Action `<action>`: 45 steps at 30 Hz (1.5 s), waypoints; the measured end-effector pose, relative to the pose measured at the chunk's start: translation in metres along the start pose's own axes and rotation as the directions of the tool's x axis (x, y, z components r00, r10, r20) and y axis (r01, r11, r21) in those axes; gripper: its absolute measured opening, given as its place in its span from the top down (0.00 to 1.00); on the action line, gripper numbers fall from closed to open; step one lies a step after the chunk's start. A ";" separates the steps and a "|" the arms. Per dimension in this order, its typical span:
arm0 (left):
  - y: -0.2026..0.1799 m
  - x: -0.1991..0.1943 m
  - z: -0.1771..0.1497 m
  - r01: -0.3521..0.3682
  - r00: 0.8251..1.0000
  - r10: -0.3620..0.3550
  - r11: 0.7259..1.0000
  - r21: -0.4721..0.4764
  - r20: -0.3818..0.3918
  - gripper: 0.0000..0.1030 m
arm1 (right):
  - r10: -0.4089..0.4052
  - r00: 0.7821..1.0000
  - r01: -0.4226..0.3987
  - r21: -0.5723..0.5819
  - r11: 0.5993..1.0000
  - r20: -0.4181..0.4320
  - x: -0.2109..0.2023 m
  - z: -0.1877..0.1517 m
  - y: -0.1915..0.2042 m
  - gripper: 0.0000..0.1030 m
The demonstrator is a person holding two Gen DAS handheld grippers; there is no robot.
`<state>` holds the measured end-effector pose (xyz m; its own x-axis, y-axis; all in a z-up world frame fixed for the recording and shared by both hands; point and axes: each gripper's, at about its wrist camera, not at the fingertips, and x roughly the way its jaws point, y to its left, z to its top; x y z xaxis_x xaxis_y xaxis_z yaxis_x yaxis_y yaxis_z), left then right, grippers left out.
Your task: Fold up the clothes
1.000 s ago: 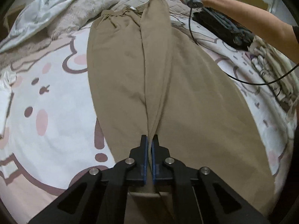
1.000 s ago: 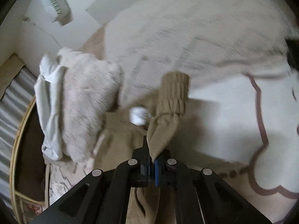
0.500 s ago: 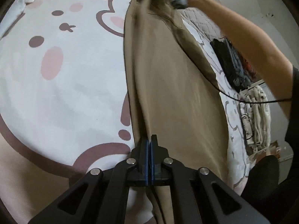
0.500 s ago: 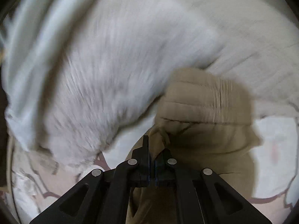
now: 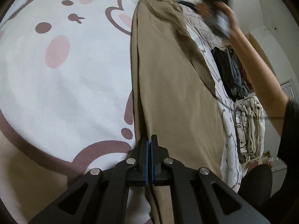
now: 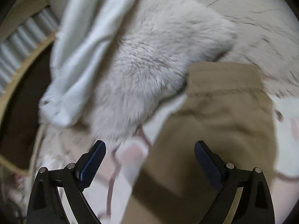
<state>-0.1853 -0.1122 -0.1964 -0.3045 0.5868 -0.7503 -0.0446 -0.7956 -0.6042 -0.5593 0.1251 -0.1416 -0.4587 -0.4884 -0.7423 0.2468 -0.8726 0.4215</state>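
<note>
Tan trousers [image 5: 173, 85] lie lengthwise on the cartoon-print bedspread [image 5: 56, 78], folded leg over leg. My left gripper [image 5: 149, 143] is shut on their near edge, the cloth pinched between the blue pads. In the right wrist view the elastic waistband end of the trousers [image 6: 224, 100] lies flat on the bed. My right gripper [image 6: 149, 153] hovers over it with its jaws opening wide and nothing pressed between them. The hand carrying that right gripper [image 5: 214, 15] appears blurred at the far end in the left wrist view.
A fluffy pale pillow [image 6: 149, 56] and a light blue garment [image 6: 80, 46] lie beyond the waistband. Folded dark clothes [image 5: 229, 74] and cream clothes [image 5: 250, 128] are stacked along the bed's right side. A slatted wooden frame [image 6: 22, 43] borders the bed.
The right gripper has let go of the waistband and swung open, and the waistband now lies on the bed. The left gripper stays shut on the near edge.
</note>
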 end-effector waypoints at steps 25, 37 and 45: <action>-0.203 -0.128 -0.175 -0.498 0.841 0.412 0.842 0.205 0.350 0.63 | 0.045 0.998 -0.049 -0.126 0.991 -0.036 -0.347 -0.364 0.027 0.15; -0.187 -0.076 -0.324 -0.541 0.812 0.529 0.841 -0.024 0.246 0.63 | 0.347 0.897 -0.364 -0.012 0.931 -0.274 -0.293 -0.518 0.019 0.62; -0.142 -0.045 -0.345 -0.606 0.780 0.616 0.788 -0.111 0.114 0.63 | 0.360 0.835 -0.416 -0.051 0.908 -0.415 -0.265 -0.569 0.034 0.62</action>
<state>0.1633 0.0266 -0.1691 -0.3734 -0.0495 -0.9263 0.2547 -0.9657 -0.0511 0.0561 0.2189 -0.2267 0.0600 -0.7264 -0.6846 0.4583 -0.5892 0.6654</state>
